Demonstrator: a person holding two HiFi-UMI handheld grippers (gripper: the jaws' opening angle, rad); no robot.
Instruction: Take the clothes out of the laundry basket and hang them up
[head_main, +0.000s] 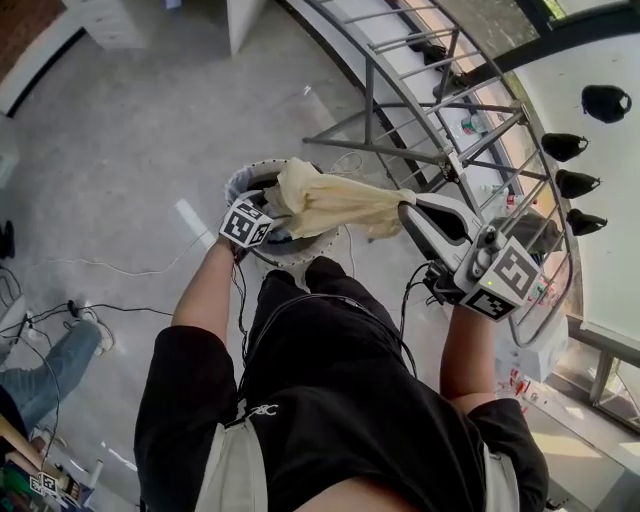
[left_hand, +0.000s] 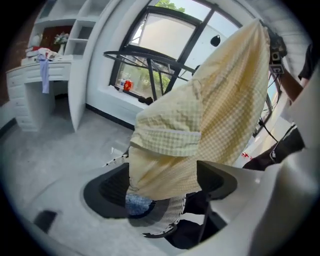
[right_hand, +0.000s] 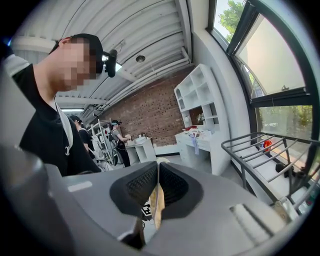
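Observation:
A pale yellow checked garment (head_main: 335, 203) stretches between my two grippers above the round mesh laundry basket (head_main: 292, 254). The right gripper (head_main: 408, 218) is shut on its right end; in the right gripper view a thin fold of the cloth (right_hand: 157, 202) is pinched between the closed pads (right_hand: 172, 186). My left gripper (head_main: 268, 215) is at the garment's left end, over the basket. In the left gripper view its jaws (left_hand: 160, 185) stand wide apart, and the garment (left_hand: 200, 130) hangs loosely between them. Below lie the basket's mesh wall (left_hand: 172, 212) and a blue cloth (left_hand: 137, 204).
A grey metal drying rack (head_main: 430, 110) stands just beyond the basket, by the window (left_hand: 145, 60). Black cables (head_main: 110, 265) run over the floor at the left, near another person's leg (head_main: 50, 370). A white desk and shelves (left_hand: 45, 75) stand further off, with people (right_hand: 117, 140) behind.

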